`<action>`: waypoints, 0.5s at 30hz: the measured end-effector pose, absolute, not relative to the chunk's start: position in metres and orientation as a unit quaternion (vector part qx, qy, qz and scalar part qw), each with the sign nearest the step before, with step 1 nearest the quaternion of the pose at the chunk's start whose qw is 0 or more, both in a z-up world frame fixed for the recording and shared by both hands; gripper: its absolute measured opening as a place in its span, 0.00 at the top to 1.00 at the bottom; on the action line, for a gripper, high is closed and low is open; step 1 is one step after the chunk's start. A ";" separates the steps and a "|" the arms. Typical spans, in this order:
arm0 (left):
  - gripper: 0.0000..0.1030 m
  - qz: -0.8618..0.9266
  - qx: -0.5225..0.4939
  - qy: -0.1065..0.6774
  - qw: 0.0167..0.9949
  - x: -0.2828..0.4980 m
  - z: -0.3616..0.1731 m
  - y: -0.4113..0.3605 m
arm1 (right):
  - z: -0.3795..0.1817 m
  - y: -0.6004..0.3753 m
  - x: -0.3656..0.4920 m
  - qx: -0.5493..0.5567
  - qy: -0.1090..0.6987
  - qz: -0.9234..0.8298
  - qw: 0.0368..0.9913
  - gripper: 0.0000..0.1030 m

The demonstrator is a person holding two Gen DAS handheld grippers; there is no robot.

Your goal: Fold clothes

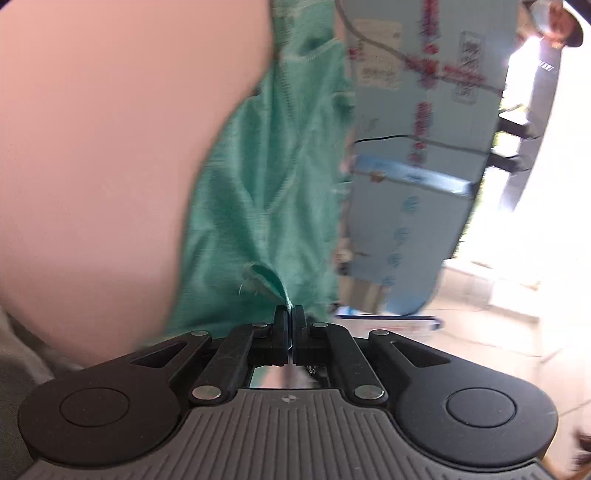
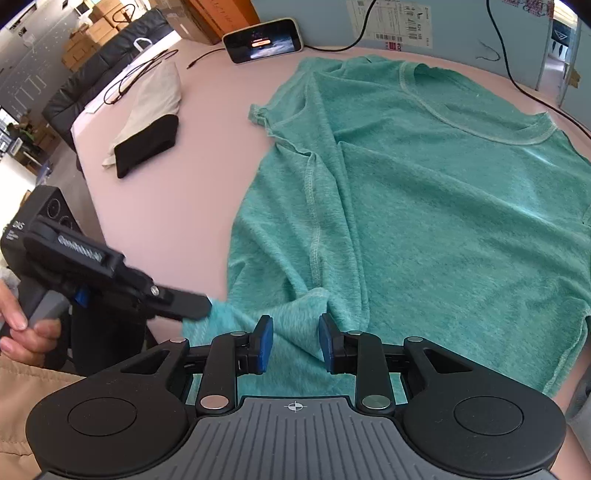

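A teal T-shirt (image 2: pixel 424 184) lies spread on the pink table (image 2: pixel 166 206), collar toward the far side, with its near left hem bunched into a ridge. My left gripper (image 1: pixel 290 312) is shut on a corner of that hem; the shirt (image 1: pixel 266 184) stretches away from its tips across the table (image 1: pixel 92 147). In the right wrist view the left gripper (image 2: pixel 201 304) comes in from the left, held by a hand (image 2: pixel 22 332), with its tip on the shirt's corner. My right gripper (image 2: pixel 295 341) hovers over the bunched hem, its blue pads (image 2: pixel 264 343) apart, with a raised fold of fabric between them.
A beige and black folded cloth (image 2: pixel 147 122) lies at the table's left. A phone (image 2: pixel 264 40) stands propped at the far edge with cables (image 2: pixel 144 70) near it. A light blue panel (image 1: pixel 424 147) with labels backs the table. Stacked boxes (image 2: pixel 96 26) stand beyond.
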State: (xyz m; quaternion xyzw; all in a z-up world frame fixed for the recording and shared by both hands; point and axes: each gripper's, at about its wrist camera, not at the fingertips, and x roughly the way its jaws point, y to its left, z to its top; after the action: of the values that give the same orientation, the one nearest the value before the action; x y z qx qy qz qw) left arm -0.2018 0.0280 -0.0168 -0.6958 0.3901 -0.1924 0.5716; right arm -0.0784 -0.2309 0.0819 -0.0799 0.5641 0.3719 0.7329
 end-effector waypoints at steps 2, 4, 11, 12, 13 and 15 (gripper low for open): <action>0.98 -0.286 -0.714 0.311 0.559 -0.213 0.002 0.039 | 0.081 -0.226 -0.080 -0.081 0.565 0.387 0.724 0.73; 0.98 -0.335 -0.687 0.288 0.577 -0.224 0.025 0.046 | 0.079 -0.218 -0.082 -0.084 0.566 0.412 0.709 0.71; 0.91 -0.269 -0.698 0.303 0.590 -0.273 0.014 0.072 | 0.063 -0.162 -0.097 -0.107 0.558 0.516 0.641 0.68; 0.79 -0.235 -0.705 0.312 0.592 -0.280 0.005 0.075 | 0.059 -0.152 -0.100 -0.112 0.559 0.531 0.628 0.68; 0.54 -0.187 -0.704 0.331 0.599 -0.287 -0.004 0.080 | 0.054 -0.143 -0.103 -0.118 0.563 0.544 0.610 0.68; 0.39 -0.090 -0.698 0.366 0.608 -0.301 -0.022 0.090 | 0.042 -0.128 -0.109 -0.131 0.583 0.555 0.579 0.68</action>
State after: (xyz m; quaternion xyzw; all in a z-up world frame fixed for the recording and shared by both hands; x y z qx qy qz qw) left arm -0.3015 0.0900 -0.0221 -0.6985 0.3660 -0.0903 0.6082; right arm -0.1088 -0.1277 0.0422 -0.1313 0.5827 0.5551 0.5789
